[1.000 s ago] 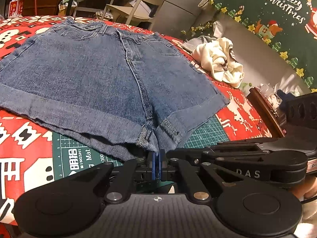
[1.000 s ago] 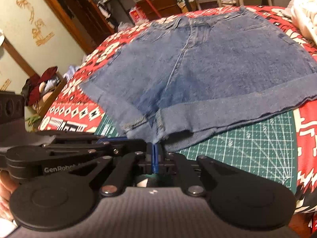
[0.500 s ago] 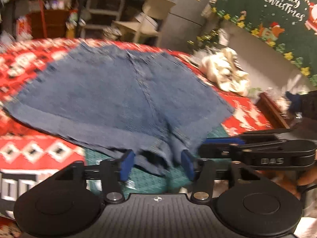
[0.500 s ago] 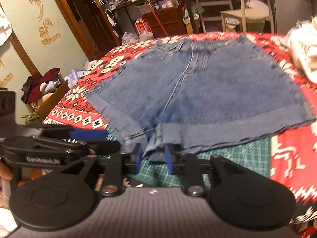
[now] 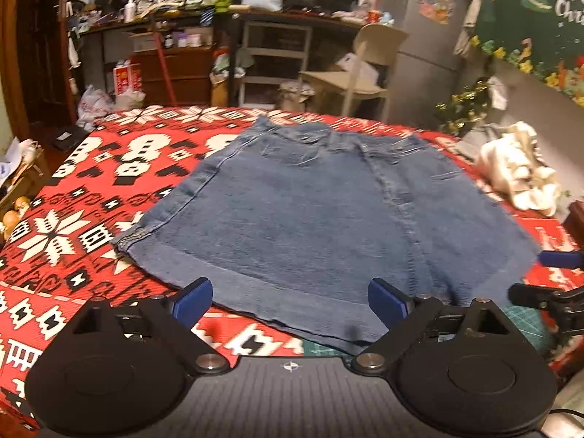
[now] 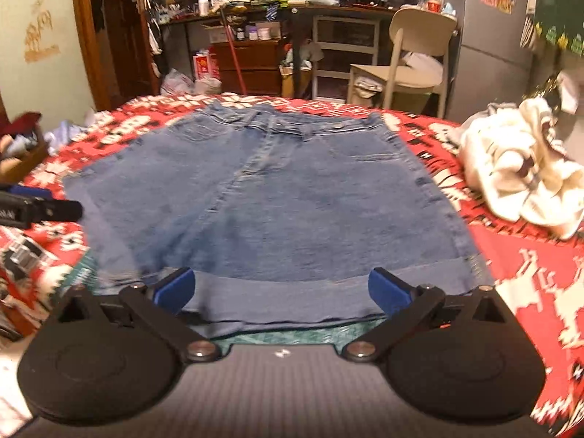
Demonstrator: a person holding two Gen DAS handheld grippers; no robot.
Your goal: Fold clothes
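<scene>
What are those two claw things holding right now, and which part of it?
Nothing. The left gripper and the right gripper are both opening, their blue pads apart above the hem of the denim shorts, which lie flat on the red patterned cloth.

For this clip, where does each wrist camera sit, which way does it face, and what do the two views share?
Left wrist: on the left tongs, looking forward and down over the denim shorts towards the cluttered desk; its own blue fingertips show, jaws opening, nothing between them, right tongs at the right edge.
Right wrist: on the right tongs, facing the same way; jaws opening over the hem, left tongs at the left edge.
Shared: shorts, red patterned blanket, cream chair, white garment.
</scene>
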